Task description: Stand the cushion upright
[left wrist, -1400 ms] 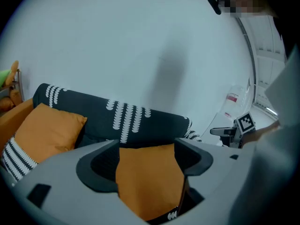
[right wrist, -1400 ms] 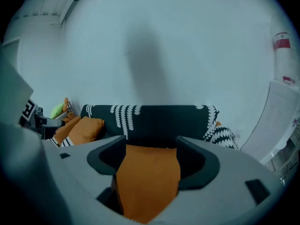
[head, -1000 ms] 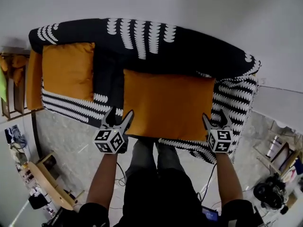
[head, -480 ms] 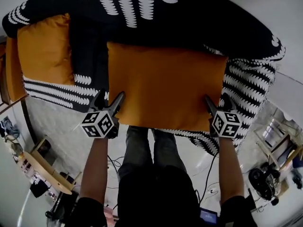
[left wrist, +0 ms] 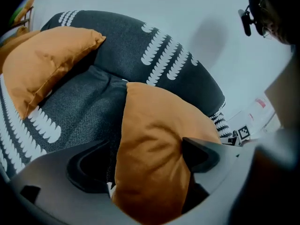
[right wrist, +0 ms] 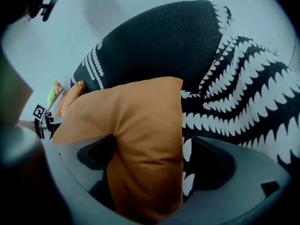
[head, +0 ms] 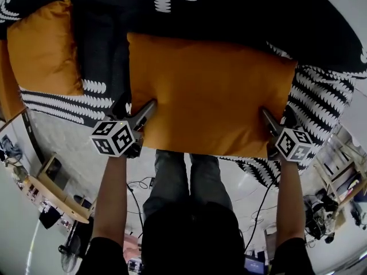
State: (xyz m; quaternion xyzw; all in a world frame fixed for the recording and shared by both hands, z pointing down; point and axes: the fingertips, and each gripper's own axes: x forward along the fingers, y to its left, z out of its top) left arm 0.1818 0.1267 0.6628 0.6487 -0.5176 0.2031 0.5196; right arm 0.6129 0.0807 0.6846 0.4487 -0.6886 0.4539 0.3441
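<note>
1. Head view: a cushion [head: 206, 93] is seen lying flat on the sofa [head: 241, 16], its near corners met by the left gripper [head: 136, 107] and right gripper [head: 278, 118].
2. Left gripper view: the jaws have just been spread, with the cushion between them, unpinched.
3. Right gripper view: likewise spread round the cushion's edge.

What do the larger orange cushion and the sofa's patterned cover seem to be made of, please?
Orange cushion: seemingly a smooth, soft fabric with a faint sheen, perhaps velvet-like; it creases gently and catches light. Sofa cover: apparently a coarser matte woven cloth; the dark grey shows a speckled grain.
</note>
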